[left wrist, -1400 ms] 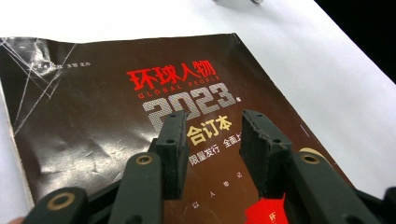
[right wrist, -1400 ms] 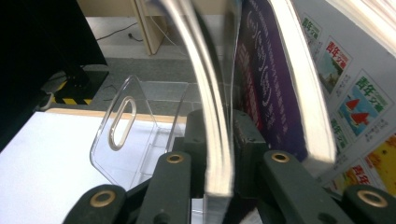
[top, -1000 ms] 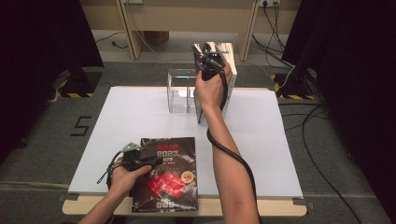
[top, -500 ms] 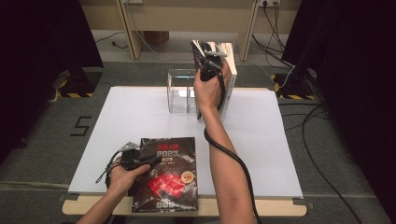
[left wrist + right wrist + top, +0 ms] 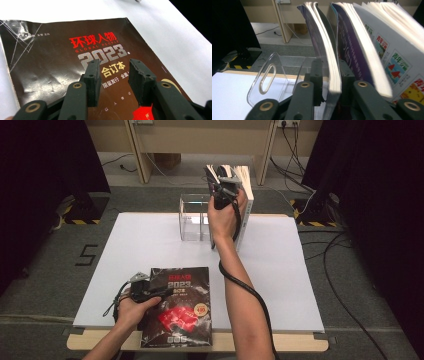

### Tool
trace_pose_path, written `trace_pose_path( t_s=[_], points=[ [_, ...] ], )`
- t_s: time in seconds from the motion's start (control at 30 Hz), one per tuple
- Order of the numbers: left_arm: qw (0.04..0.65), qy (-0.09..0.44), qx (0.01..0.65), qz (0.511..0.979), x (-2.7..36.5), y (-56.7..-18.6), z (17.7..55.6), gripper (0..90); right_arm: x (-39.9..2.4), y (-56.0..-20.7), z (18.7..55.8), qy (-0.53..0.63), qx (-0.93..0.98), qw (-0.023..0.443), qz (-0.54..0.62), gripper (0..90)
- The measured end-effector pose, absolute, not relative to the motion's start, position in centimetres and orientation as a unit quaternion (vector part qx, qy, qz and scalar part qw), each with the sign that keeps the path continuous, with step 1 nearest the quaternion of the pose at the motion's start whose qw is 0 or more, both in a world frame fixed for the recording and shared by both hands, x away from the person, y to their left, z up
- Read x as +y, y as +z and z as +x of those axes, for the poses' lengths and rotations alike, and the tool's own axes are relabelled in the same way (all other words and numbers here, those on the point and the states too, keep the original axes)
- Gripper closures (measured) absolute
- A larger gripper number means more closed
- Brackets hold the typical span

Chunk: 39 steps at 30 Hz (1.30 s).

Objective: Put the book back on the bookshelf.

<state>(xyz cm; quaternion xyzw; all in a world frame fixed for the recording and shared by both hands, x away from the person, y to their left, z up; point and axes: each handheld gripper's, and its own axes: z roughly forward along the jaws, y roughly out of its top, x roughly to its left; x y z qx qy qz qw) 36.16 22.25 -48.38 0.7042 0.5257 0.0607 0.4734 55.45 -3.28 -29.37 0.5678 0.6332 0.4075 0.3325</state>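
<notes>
**Clerk:** Report, largest item first.

**Inspector:** The white worktop [image 5: 150, 245] carries a clear rack [image 5: 192, 217] at its far side. A dark magazine [image 5: 180, 310] lies flat at the near edge. A purple-covered magazine [image 5: 332, 65] stands upright in the rack, just beside taller neighbouring issues [image 5: 387, 50].

**Clerk:** And your tongs?

**Inspector:** My right tongs [image 5: 331, 67] straddle the purple-covered magazine's upper edge. The jaws have just been opening and the magazine is between them. I cannot tell whether the pads press on it. My left tongs [image 5: 115, 63] are released above the dark magazine's cover, with nothing between the jaws.

**Clerk:** Handling?

**Inspector:** In my judgement both are light and limp, with glossy, slippery covers. I would grip near the spine, where the pages are stiffest. Held by a loose edge, they would probably sag or fan.
</notes>
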Motion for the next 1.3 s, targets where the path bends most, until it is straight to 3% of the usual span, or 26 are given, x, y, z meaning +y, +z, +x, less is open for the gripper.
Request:
trace_pose_path(
  t_s=[0.87, 1.3],
  points=[
    [0.479, 0.066, 0.524, 0.701, 22.4, -47.9, 36.1, 60.3, -5.3, -27.4, 51.3, 0.419, 0.627, 0.366, 0.546, 77.3],
    [0.48, 0.074, 0.528, 0.697, 22.8, -47.6, 36.4, 60.0, -6.9, -27.6, 50.0, 0.433, 0.623, 0.355, 0.546, 73.0]
  ],
)
